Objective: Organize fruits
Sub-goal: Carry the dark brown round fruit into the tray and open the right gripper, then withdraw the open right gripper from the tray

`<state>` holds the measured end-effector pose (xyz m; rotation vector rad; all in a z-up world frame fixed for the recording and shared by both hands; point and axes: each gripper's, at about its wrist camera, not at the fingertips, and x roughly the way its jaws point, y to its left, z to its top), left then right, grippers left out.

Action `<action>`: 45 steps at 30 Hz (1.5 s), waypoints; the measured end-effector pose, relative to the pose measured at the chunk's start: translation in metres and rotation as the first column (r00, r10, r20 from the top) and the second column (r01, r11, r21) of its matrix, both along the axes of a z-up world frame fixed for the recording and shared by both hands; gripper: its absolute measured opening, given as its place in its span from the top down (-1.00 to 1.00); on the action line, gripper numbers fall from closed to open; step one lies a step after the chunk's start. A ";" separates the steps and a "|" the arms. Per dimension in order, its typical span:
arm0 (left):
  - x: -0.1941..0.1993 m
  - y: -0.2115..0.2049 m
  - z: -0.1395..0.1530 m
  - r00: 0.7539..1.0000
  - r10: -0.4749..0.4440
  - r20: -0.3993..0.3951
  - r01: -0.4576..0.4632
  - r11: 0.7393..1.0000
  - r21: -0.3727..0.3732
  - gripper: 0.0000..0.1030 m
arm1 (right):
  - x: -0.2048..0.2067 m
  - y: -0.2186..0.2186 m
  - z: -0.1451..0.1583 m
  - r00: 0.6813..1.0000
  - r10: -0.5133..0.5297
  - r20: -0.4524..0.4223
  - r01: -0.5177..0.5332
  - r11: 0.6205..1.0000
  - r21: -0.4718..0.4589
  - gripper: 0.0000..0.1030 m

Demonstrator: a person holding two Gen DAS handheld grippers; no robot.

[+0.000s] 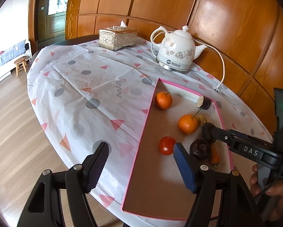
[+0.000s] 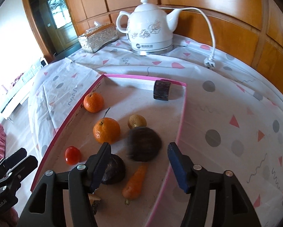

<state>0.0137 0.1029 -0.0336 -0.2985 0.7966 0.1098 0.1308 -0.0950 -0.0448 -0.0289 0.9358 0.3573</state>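
Pink-rimmed tray (image 2: 181, 132) on clothed desk (image 2: 226, 98), holding: two oranges, far (image 2: 93, 102) and near (image 2: 106, 130); one tomato (image 2: 72, 155); one small yellowish fruit (image 2: 137, 121); two dark round fruits, one blurred (image 2: 144, 143), one nearer (image 2: 114, 169); one carrot (image 2: 135, 182); one dark cut cylinder (image 2: 162, 90) at the far rim. Left tongs (image 1: 141, 168): released, empty, straddling the tray's left rim. Right tongs (image 2: 139, 168): released, empty, over the tray. Kettle (image 2: 151, 28) and tissue box (image 2: 98, 37) behind, well apart.
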 end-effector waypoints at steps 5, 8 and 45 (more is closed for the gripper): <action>-0.002 -0.005 0.005 1.000 -0.011 0.012 0.011 1.000 0.011 -0.46 | -0.016 -0.009 0.006 0.999 -0.032 0.030 0.032 0.999 0.006 -0.23; -0.003 -0.007 0.010 1.000 -0.015 0.023 0.015 1.000 0.019 -0.48 | -0.028 -0.010 0.010 0.997 -0.049 0.055 0.049 0.999 -0.003 -0.23; -0.040 -0.058 0.056 0.980 -0.086 0.177 0.038 0.965 0.258 -0.99 | -0.122 -0.034 0.020 0.945 -0.235 0.227 0.255 0.965 -0.063 -0.35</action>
